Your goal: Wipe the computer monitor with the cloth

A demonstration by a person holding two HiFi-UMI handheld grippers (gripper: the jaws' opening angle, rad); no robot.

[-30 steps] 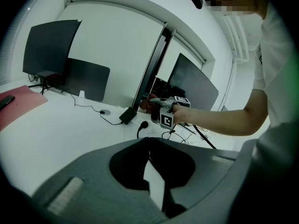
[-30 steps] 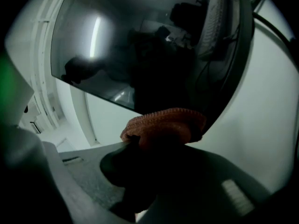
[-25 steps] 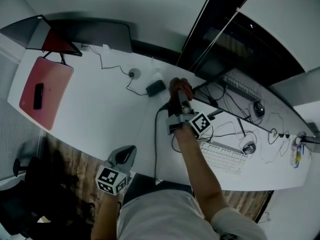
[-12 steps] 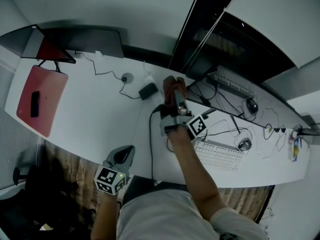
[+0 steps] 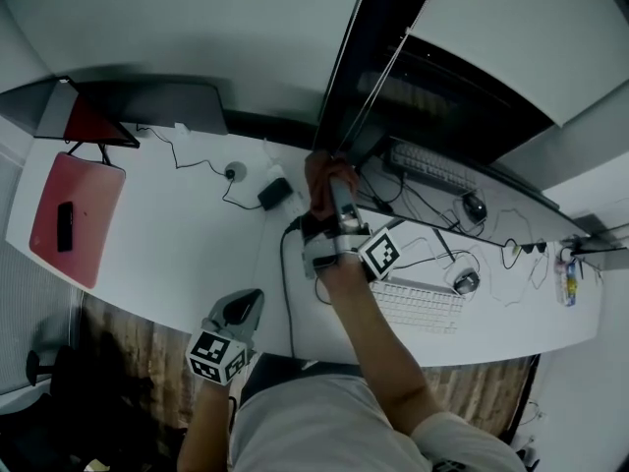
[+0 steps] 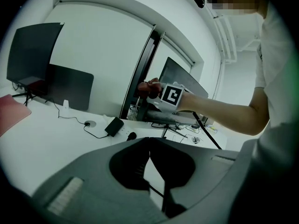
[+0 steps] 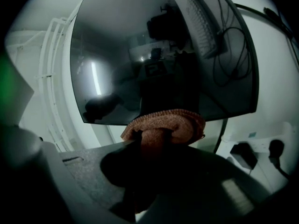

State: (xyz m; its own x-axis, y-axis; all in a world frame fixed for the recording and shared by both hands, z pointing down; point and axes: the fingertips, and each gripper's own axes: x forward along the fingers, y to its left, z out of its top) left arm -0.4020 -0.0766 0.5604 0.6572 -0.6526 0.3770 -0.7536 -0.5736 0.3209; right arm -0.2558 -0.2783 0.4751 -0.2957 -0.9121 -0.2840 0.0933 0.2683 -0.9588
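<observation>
The computer monitor (image 5: 432, 87) is a dark screen standing at the back of the white desk (image 5: 187, 244). My right gripper (image 5: 329, 180) is shut on a reddish-brown cloth (image 5: 324, 170), held up by the monitor's lower left corner. In the right gripper view the bunched cloth (image 7: 163, 125) sits in front of the lower edge of the monitor (image 7: 163, 55), pinched at my right gripper (image 7: 152, 136); whether it touches the glass I cannot tell. My left gripper (image 5: 241, 308) hangs at the desk's front edge. In its own view the left gripper (image 6: 149, 141) is shut with nothing in it.
A second dark monitor (image 5: 167, 101) stands at the back left. A red pad (image 5: 74, 214) carries a phone (image 5: 65, 226). A power adapter (image 5: 273, 193) and loose cables lie near the cloth. A white keyboard (image 5: 418, 308) and a mouse (image 5: 465, 281) lie to the right.
My right gripper has carried the cloth up and away from me, closer to the monitor's lower edge. The left gripper has stayed by the desk's front edge.
</observation>
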